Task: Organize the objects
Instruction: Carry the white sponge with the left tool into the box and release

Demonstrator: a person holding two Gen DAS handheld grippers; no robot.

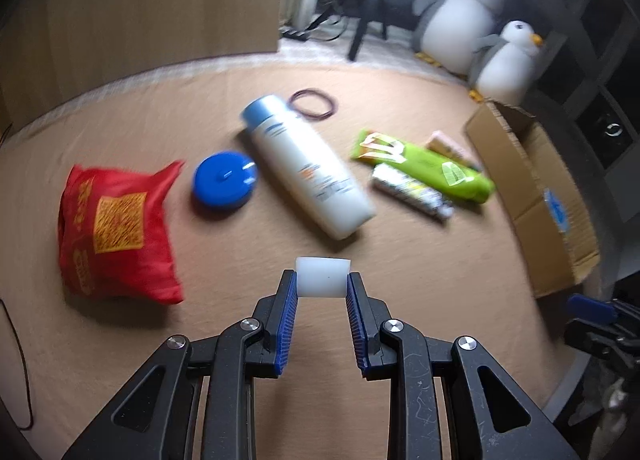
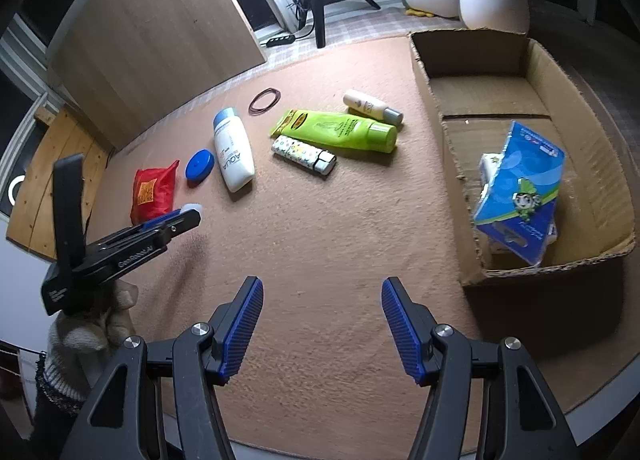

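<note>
My left gripper (image 1: 322,280) is shut on a small white block (image 1: 322,274) and holds it above the brown mat; it also shows in the right wrist view (image 2: 192,212). Ahead of it lie a red pouch (image 1: 116,224), a blue round lid (image 1: 224,182), a white bottle (image 1: 304,166), a green tube (image 1: 432,164), a patterned case (image 1: 412,190) and a ring of rubber bands (image 1: 312,104). My right gripper (image 2: 322,300) is open and empty over the mat, left of the cardboard box (image 2: 452,140). The box holds a blue tissue pack (image 2: 520,192).
A small cream bottle (image 2: 372,106) lies behind the green tube. Two penguin plush toys (image 1: 472,16) stand beyond the mat. A wooden panel (image 2: 152,32) stands at the back left. A tripod and cables (image 2: 320,0) are behind the mat.
</note>
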